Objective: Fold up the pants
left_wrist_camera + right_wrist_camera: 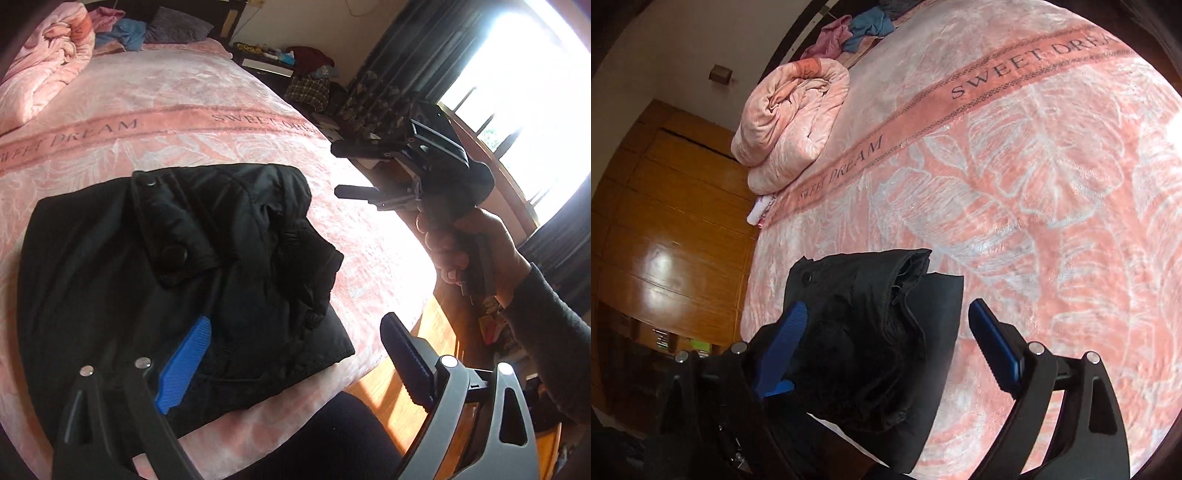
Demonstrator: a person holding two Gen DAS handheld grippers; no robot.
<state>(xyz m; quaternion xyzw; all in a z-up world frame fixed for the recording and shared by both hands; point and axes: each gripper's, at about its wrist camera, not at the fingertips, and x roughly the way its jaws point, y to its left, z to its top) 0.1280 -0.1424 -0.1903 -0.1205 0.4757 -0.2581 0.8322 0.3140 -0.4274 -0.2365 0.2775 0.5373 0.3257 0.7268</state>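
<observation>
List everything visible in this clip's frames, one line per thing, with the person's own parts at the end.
pants: one, black, folded bundle near the bed's edge
bedspread: one, pink with a leaf pattern and lettered stripe, covering the bed
rolled blanket: one, pink, far side of the bed
loose clothes: a few, blue and pink, by the headboard
curtains: dark, beside the bright window
wardrobe: one, wooden, beside the bed
left gripper: jaws open, nothing held
right gripper: jaws open, over the pants
right hand: one, gripping its handle
</observation>
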